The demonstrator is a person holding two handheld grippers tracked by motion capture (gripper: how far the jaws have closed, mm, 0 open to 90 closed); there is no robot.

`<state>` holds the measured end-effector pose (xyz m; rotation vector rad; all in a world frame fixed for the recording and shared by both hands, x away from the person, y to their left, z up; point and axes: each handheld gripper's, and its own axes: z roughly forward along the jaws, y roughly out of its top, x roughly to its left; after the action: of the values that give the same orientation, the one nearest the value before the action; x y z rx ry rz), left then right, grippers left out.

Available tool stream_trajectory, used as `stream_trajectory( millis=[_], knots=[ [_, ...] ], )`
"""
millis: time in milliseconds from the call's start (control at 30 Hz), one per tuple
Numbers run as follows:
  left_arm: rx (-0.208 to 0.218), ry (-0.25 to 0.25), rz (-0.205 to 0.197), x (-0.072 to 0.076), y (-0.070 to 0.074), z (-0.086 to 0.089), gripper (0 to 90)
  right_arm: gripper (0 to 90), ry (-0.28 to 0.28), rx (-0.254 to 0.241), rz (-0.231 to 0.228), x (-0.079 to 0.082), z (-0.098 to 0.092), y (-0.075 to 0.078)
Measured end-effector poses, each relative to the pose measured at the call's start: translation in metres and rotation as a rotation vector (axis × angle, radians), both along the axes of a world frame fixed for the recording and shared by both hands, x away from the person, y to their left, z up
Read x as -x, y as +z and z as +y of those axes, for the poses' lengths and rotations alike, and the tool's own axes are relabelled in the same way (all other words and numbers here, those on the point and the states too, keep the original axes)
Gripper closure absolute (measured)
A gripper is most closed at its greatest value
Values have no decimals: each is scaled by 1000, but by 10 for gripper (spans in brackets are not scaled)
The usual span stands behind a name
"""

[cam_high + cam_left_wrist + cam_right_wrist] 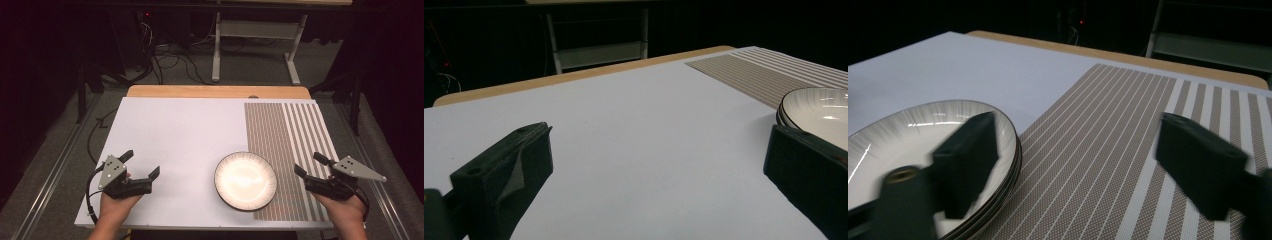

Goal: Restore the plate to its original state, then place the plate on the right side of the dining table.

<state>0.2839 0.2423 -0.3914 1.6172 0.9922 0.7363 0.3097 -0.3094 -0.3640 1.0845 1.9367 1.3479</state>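
A: What is nearest the person?

B: Two hands at the near edge of the worktop (165,125). The left tool (143,164) sits at the near left, jaws spread wide with nothing between them. The right tool (310,165) is at the near right over the striped mat (295,130), jaws also wide apart and holding nothing.

A: And the plates?

B: A stack of white plates (245,180) with dark rims lies between the two tools, closer to the right one. Its right part rests on the mat's left edge, the rest on the white sheet.

A: Does either tool touch the stack?

B: No. In the right gripper view the plates (913,145) lie behind one jaw, just beside it.

A: Farther off?

B: The white sheet, then the worktop's wooden far edge, then a grey frame (255,45) and cables on the floor.
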Motion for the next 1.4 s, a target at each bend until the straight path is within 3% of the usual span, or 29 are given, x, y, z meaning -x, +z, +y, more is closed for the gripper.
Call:
stream_trajectory(
  millis=[67,100,433,633,700,800,1000,1033,1100,1133,1267,1300,1333,1367,1400],
  knots=[
    [0,1,12,0,1,1,2,20,-9,-31,3,-2,-2,-1],
    [-7,0,14,0,1,1,1,7,-5,-40,2,-2,-3,-1],
    [21,1,6,0,8,-2,1,6,-3,-16,-32,1,-3,-1],
    [13,-10,2,1,9,-3,2,12,-6,-16,-27,2,-3,-2],
    [29,-6,5,1,10,-2,2,25,-2,-15,-25,3,-1,-1],
    [41,-3,11,1,10,-1,6,96,9,-7,-22,3,1,-2],
    [22,-10,2,3,12,-3,6,188,21,20,-15,3,5,-4],
    [15,-14,0,4,12,-4,7,254,32,29,-8,3,9,-4],
    [10,-13,-2,4,12,-4,3,278,37,32,-8,3,10,-4],
    [-1,-15,0,4,12,-5,2,384,57,46,10,4,13,-5],
    [-17,-28,9,4,11,-8,4,590,99,73,25,6,18,-6],
    [-17,-28,9,4,11,-8,6,590,99,73,25,6,18,-6],
    [-17,-33,7,4,11,-10,6,691,122,81,42,7,22,-7],
    [-17,-33,7,4,11,-10,6,691,122,81,42,7,22,-7],
    [-20,-35,5,4,11,-10,6,751,141,88,47,7,25,-8]
  ],
)
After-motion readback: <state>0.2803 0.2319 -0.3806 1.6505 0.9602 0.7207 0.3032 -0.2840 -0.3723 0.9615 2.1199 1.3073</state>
